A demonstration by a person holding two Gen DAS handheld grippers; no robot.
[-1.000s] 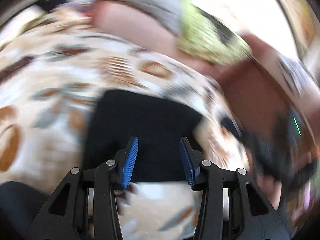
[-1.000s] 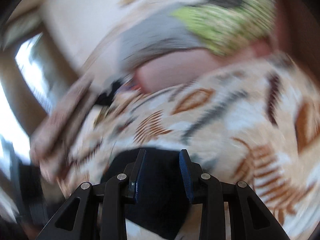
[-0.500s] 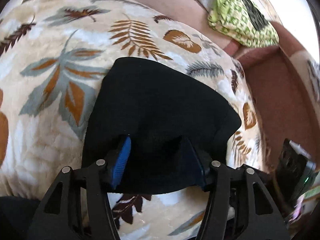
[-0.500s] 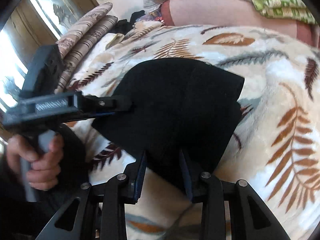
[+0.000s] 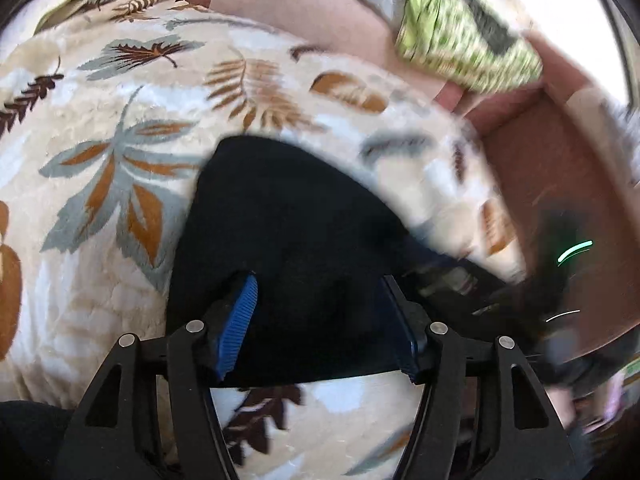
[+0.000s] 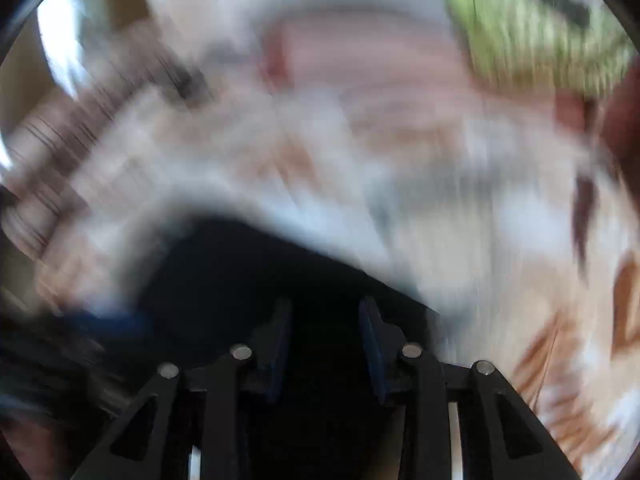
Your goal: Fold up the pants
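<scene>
Showing leaf blanket (image 5: 120, 184) sharply (left view); right view blurs pants (image 6: 240, 280).

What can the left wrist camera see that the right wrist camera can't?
Only the left wrist view shows the leaf pictures on the blanket sharply, plus the reddish-brown floor and the left tool standing wide over the black pants. Only the right wrist view shows the right tool, narrower, with dark cloth between its fingers; the rest is a blur. Both show the pants, the blanket and a green patterned cloth.
</scene>
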